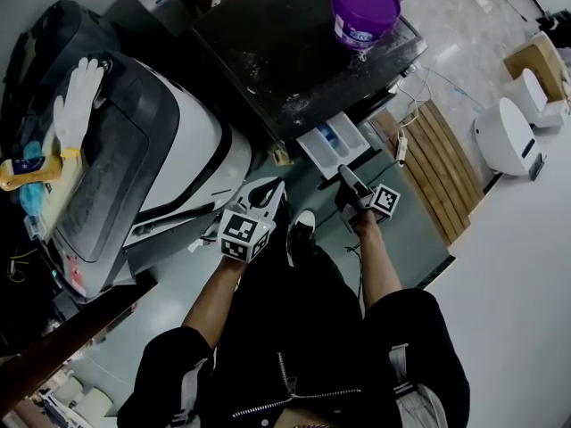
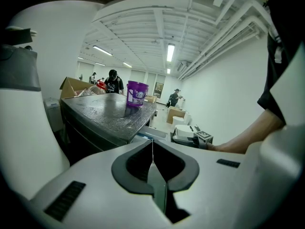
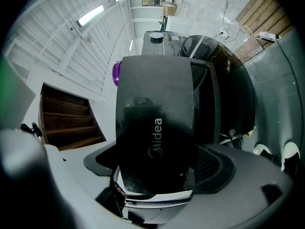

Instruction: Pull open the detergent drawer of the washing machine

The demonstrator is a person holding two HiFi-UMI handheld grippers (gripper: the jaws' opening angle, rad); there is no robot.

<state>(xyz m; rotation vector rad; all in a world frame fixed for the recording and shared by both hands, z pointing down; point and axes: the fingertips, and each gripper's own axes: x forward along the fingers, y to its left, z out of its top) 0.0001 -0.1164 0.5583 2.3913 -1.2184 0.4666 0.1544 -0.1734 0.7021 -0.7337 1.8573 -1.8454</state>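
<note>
detergent drawer (image 1: 332, 141) standing out from washing machine (image 1: 294, 52), right gripper (image 1: 345, 176) jaws clamped on its black front, left gripper (image 1: 270, 192) jaws pressed together, empty

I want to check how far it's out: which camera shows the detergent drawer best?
Head view: the detergent drawer sits pulled out, its compartments seen from above. Left gripper view catches only a pale edge of it. Right gripper view is too close: its dark front fills the right claw.

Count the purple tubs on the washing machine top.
1. The purple tub stands upright on the black washing machine, away from the pulled-out detergent drawer. The head view crops the top's far edge, so another could be hidden.
</note>
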